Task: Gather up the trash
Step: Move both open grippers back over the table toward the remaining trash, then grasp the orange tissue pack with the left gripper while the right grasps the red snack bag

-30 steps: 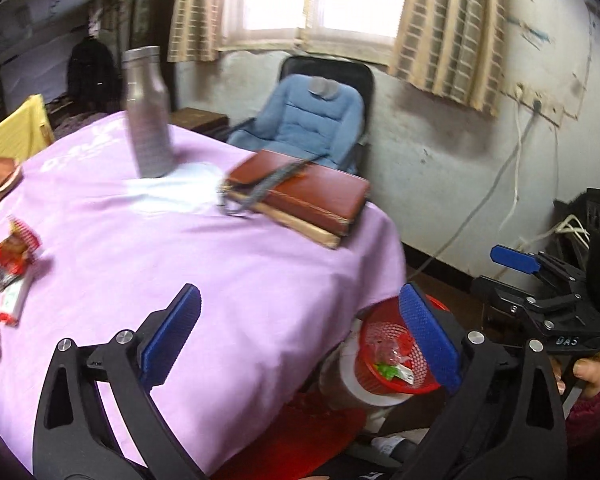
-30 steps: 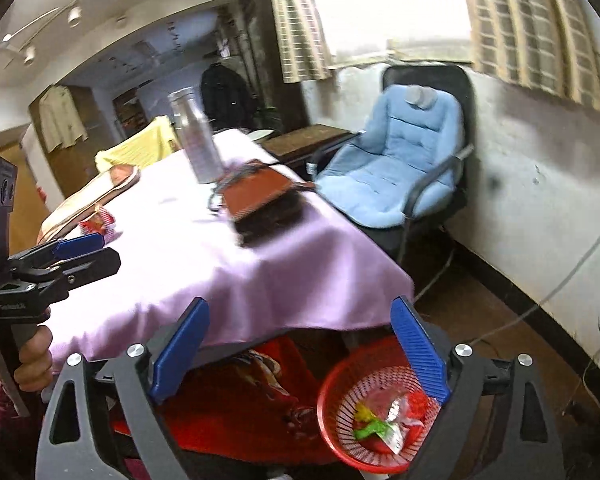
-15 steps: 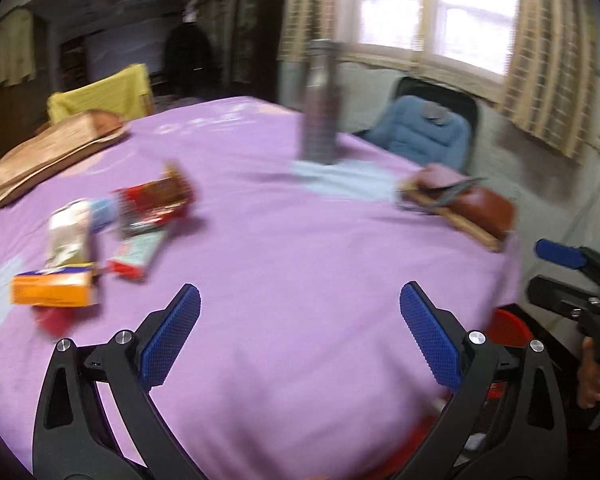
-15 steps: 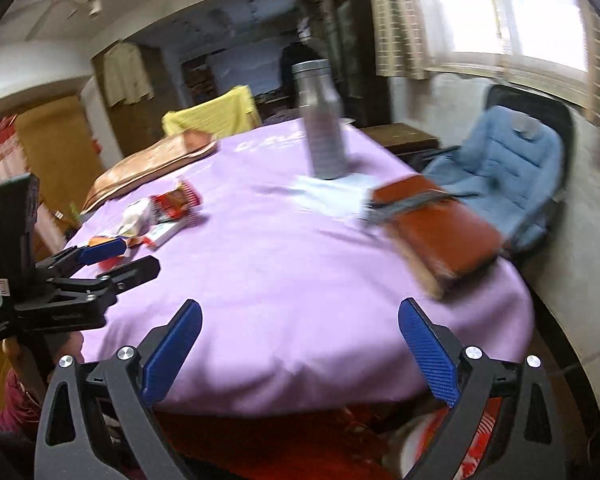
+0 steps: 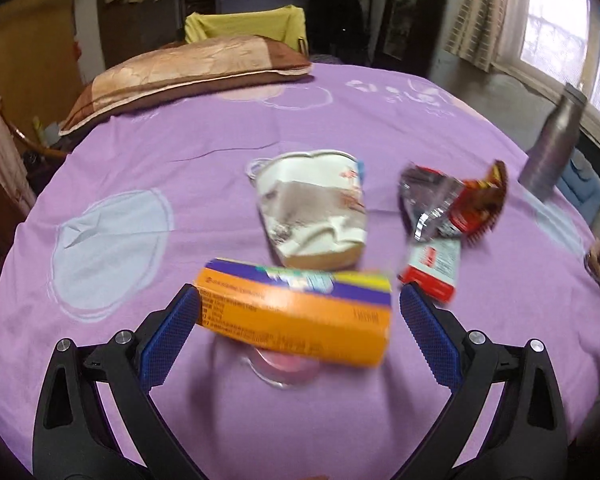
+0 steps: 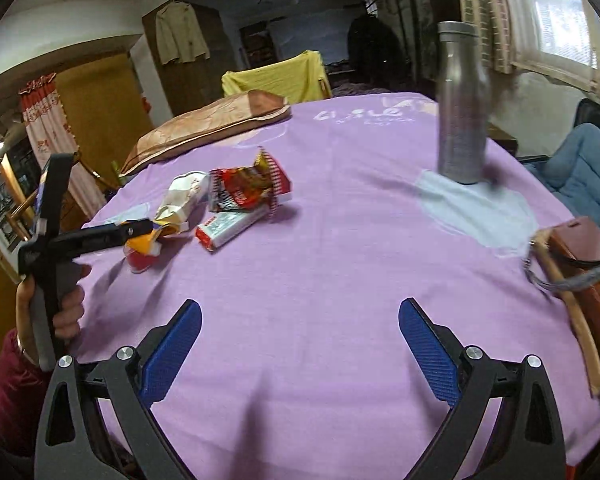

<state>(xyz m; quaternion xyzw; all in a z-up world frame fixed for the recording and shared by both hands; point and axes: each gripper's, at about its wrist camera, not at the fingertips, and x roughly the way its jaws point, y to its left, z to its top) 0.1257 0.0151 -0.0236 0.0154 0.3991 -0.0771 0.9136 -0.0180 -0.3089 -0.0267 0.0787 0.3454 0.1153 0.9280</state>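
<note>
Left tool (image 5: 296, 332): jaws spread wide, gripping nothing; the orange box (image 5: 296, 316) lies between the blue pads, apparently clear of both.
Orange box: rests tilted on a small pink-bottomed clear cup (image 5: 286, 370), so it sits unevenly on the surface (image 5: 180, 128).
Crumpled white cup (image 5: 314, 208): just beyond the box, on its side, mouth facing away.
Red and silver wrapper (image 5: 452, 204): right of the white cup, with a red and white packet (image 5: 434, 270) just below it, near the right pad.
Steel bottle (image 6: 462, 108): upright, well apart from the trash, at the far right of the surface.
Right tool (image 6: 300, 344): jaws fully apart, empty, over bare purple cloth, well short of the trash cluster.
Brown bag (image 6: 588, 280): at the right edge of the surface; not trash.
Risk, grip: closing on the box's long axis may pivot it off the cup beneath and let it slip.
Risk, neighbours: the right pad could snag the red and white packet and drag it.
Risk, blur: the view is smeared, so alignment is uncertain.
</note>
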